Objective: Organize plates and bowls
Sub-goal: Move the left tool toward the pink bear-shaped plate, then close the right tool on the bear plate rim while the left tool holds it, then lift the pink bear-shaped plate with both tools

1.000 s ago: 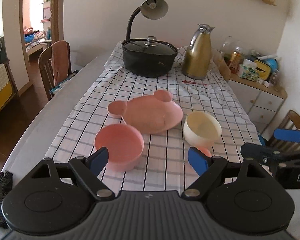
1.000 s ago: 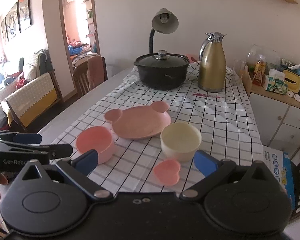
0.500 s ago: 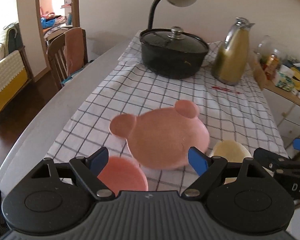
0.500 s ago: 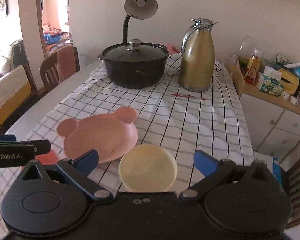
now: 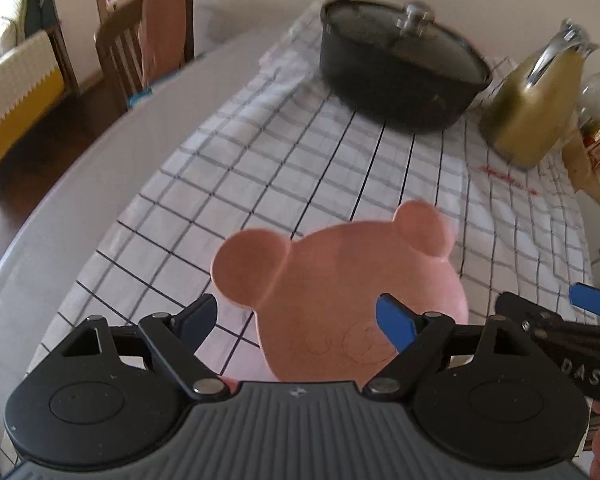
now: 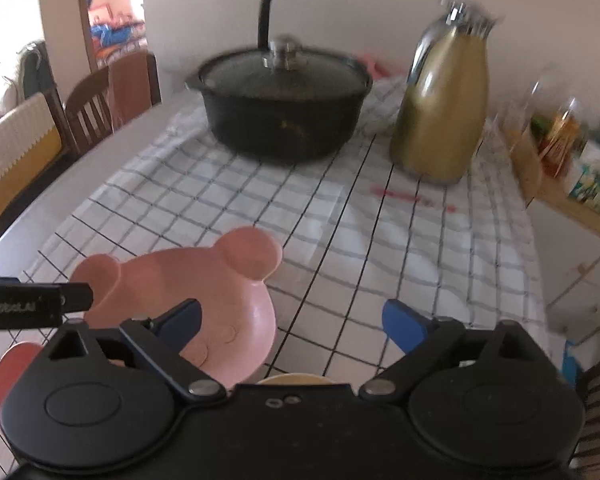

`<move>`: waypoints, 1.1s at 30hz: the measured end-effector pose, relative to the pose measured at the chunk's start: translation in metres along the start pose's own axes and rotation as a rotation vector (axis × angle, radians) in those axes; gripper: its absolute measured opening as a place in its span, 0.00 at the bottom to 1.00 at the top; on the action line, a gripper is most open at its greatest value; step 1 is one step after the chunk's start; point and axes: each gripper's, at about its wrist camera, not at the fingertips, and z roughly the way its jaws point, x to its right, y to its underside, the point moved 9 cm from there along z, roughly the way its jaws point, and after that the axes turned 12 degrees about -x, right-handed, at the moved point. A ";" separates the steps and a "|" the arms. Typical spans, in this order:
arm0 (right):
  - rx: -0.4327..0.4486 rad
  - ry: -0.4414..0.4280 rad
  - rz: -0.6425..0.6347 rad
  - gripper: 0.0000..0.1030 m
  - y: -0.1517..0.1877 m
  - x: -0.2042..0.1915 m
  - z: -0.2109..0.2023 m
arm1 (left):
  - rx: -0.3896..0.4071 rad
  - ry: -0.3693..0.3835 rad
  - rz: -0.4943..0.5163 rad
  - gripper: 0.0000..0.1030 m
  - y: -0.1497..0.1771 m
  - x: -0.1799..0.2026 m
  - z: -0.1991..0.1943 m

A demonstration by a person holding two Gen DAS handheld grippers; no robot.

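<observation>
A pink bear-shaped plate point(image 5: 340, 292) lies on the checked cloth point(image 5: 300, 168). My left gripper point(image 5: 298, 318) hovers open right over its near half, and the pads touch nothing. My right gripper point(image 6: 292, 320) is open with its jaws closing. Only cloth and the plate's right edge point(image 6: 256, 320) show between them. A cream bowl point(image 6: 296, 379) peeks out just under the right gripper's body. A pink bowl point(image 6: 12, 364) sits at the lower left of the right wrist view. The two grippers are side by side, the left one's finger point(image 6: 36, 304) reaching in beside the plate.
A black lidded pot point(image 6: 284, 108) and a gold jug point(image 6: 444, 108) stand at the far end of the cloth, with a lamp stem behind. A red pen point(image 6: 408, 198) lies near the jug. Wooden chairs point(image 5: 140, 40) stand to the left, a cluttered sideboard point(image 6: 572, 184) to the right.
Both grippers moved forward and down over the table. The bear plate now fills the near view, the pink and cream bowls slid under the gripper bodies, and the small heart dish left view.
</observation>
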 end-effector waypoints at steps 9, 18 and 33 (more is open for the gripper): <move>-0.139 -0.088 0.009 0.59 0.001 -0.009 0.047 | -0.098 0.048 -0.052 0.61 -0.001 -0.007 0.038; -0.182 -0.117 -0.006 0.29 0.005 -0.009 0.065 | -0.157 0.038 -0.069 0.40 0.006 -0.011 0.058; -0.159 -0.050 -0.097 0.02 0.007 -0.008 0.071 | -0.162 -0.054 -0.042 0.14 0.011 -0.019 0.064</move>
